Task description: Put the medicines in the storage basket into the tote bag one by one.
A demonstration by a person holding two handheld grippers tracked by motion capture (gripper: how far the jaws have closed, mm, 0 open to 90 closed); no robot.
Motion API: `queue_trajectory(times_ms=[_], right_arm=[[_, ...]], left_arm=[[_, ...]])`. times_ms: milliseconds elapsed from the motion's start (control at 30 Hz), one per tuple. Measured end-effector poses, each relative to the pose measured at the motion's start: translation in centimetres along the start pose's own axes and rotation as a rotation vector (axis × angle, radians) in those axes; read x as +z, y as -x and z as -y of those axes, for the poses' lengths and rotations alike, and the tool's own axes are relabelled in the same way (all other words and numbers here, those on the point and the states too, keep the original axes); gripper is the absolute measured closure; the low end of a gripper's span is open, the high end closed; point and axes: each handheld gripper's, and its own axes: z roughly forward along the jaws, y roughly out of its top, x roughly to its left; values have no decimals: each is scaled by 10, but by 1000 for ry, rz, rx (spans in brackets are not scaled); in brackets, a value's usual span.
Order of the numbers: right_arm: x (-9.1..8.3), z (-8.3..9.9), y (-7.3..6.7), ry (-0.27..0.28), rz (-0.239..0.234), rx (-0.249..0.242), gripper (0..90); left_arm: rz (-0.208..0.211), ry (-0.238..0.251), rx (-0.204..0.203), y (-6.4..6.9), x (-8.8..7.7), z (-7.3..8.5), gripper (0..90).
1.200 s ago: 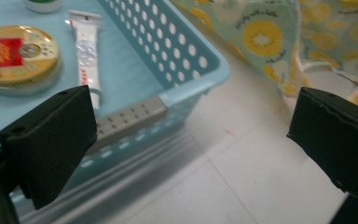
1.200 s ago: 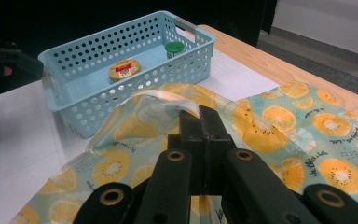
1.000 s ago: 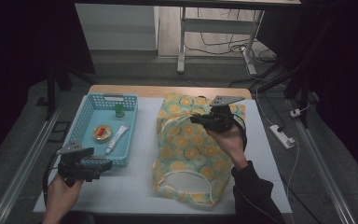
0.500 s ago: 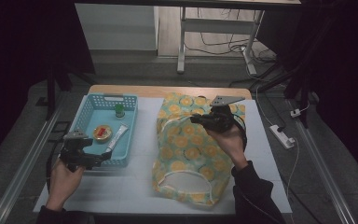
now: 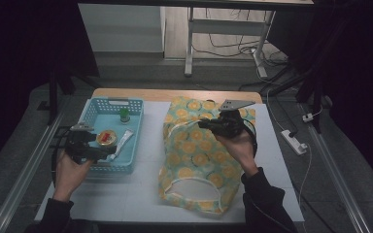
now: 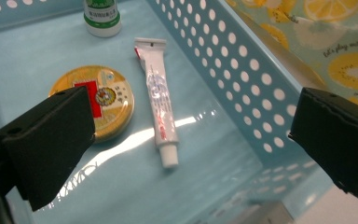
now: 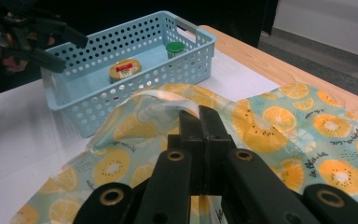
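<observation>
Table [image 5: 141,204]: white surface carrying a fruit-print bag and a blue basket, set side by side.
Bag [image 5: 194,160]: yellow citrus pattern, lying at the centre with its mouth toward the person; an upper fold is lifted.
Basket [image 5: 93,112]: left of the bag; contains a round tin, a tube and a green-capped bottle [image 6: 101,16].
Change: the left gripper [image 5: 108,151] has travelled from the table's near edge up to the basket's front wall; judged as the approach to pick an item out.
Left gripper state: jaws spread wide, empty, framing the tube [image 6: 158,102] and tin [image 6: 98,100] without contact.
Right gripper [image 7: 199,116] state: unmoved, jaws clamped together on the bag's raised fabric, holding it up.
</observation>
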Motion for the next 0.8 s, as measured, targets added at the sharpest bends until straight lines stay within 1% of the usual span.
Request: queue_trajectory(times_ms=[233, 333, 400, 533, 667, 733, 800], right_arm=[[-1, 0, 0, 0, 2, -1, 900], [0, 0, 0, 0, -1, -3, 900], [0, 0, 0, 0, -1, -3, 900], [0, 0, 0, -1, -2, -2, 900], [0, 0, -1, -2, -3, -4, 900], [0, 0, -1, 0, -3, -3, 900], [0, 0, -1, 0, -3, -4, 900]], left_arm=[[-22, -26, -17, -10, 11, -12, 0], [-14, -38, -13, -15, 15, -17, 0], [-18, -49, -10, -18, 19, -21, 0], [-34, -69, -15, -24, 28, -29, 0], [-66, -94, -19, -29, 37, -34, 0], [-67, -98, -34, -33, 40, -36, 0], [-72, -113, -49, -38, 45, -37, 0]])
